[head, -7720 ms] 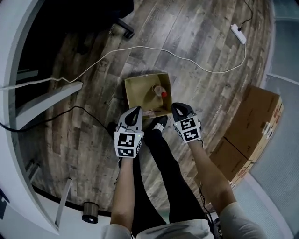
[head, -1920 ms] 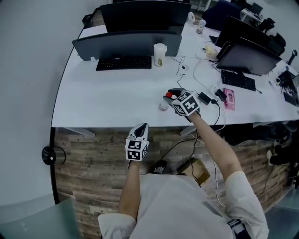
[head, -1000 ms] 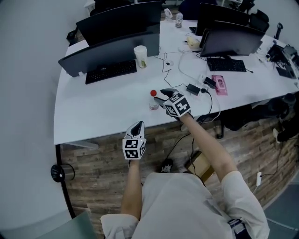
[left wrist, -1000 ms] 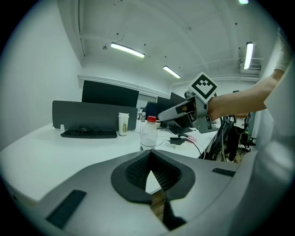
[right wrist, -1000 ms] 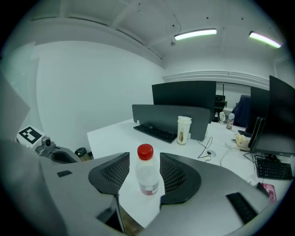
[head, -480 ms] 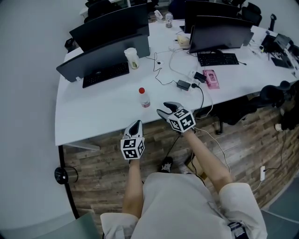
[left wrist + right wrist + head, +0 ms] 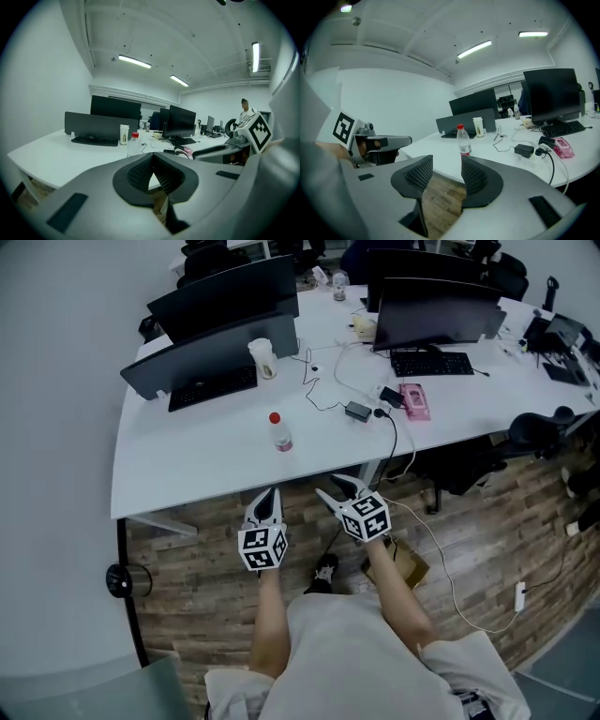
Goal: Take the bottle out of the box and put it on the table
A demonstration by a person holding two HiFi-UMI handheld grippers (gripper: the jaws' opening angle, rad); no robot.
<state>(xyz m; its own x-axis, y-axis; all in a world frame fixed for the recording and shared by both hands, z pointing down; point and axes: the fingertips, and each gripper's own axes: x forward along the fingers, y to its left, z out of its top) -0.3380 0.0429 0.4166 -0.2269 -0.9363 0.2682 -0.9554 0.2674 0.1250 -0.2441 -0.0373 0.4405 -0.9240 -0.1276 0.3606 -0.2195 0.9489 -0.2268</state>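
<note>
The clear bottle (image 7: pixel 278 432) with a red cap stands upright on the white table (image 7: pixel 187 460), free of both grippers. The bottle (image 7: pixel 463 139) appears beyond my right jaws and, in the left gripper view, the bottle (image 7: pixel 134 144) is just past my left jaws. My right gripper (image 7: pixel 336 488) hangs off the table's near edge over the floor, open and empty (image 7: pixel 446 171); its jaws have just been closing a little. My left gripper (image 7: pixel 268 495) is beside it, its pads meeting at the tips (image 7: pixel 152 161), holding nothing. The cardboard box (image 7: pixel 405 566) lies on the floor by my right arm.
On the table stand dark monitors (image 7: pixel 225 296), keyboards (image 7: pixel 202 386), a paper cup (image 7: pixel 260 358), a power adapter (image 7: pixel 359 410) with cables and a pink item (image 7: pixel 413 400). A black round object (image 7: pixel 120 579) sits on the wood floor at left. A cable (image 7: pixel 450 568) trails across the floor.
Both grippers have drawn back from the table toward the person. The right gripper, beside the bottle a second ago, is now well clear of it. The bottle stays standing on the table.
</note>
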